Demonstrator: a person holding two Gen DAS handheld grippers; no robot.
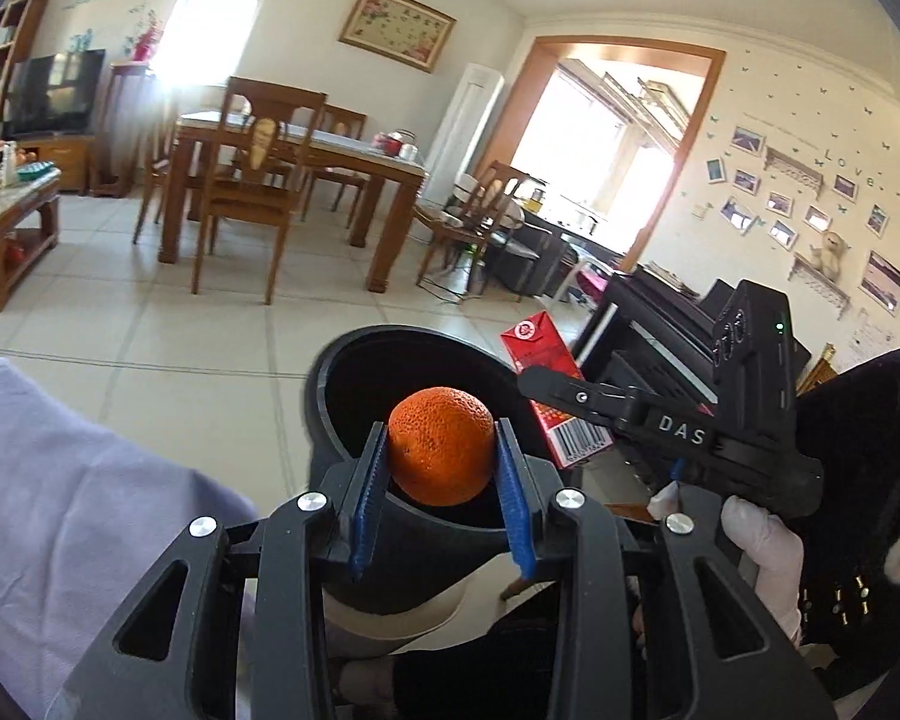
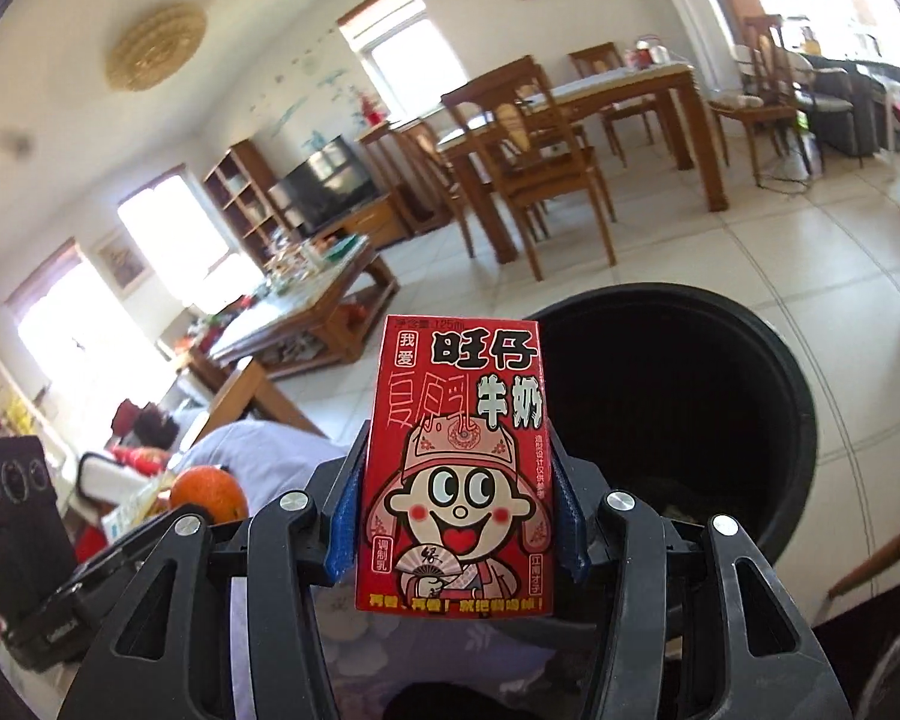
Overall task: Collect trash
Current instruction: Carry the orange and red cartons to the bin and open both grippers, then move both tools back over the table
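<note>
A: Item one. Round orange fruit with pitted peel (image 1: 440, 447), centre of the left wrist view. Holder?

B: Left gripper (image 1: 441, 468). Its blue ribbed pads (image 1: 369, 495) are clamped on either side of the fruit. It sits in front of the open mouth of the round black plastic bin (image 1: 354, 360), which fills the middle of that frame.

A: Item two. Small red milk carton with a cartoon face and Chinese lettering (image 2: 457, 468), lower centre of the right wrist view.

B: Right gripper (image 2: 456, 510), pads pressed on the carton's two narrow sides, carton upright. The bin's rim (image 2: 807, 438) lies just right of and behind it. The left view shows the same carton at centre right, beside the bin's edge, in front of the glossy black piano (image 1: 660, 324).

A: Bin contents?

B: Interior dark; something pale low in the right view, cannot say what.

A: Status of task?

B: Both pieces picked up and brought to the bin, neither released. My judgement: pickup done, drop pending. Fruit looks over the opening; carton seems near the rim, perhaps not over it.

A: Remaining?

B: Open both grips over the bin. Whether more trash waits on the cluttered wooden coffee table (image 2: 324, 312), centre left, cannot tell.
</note>
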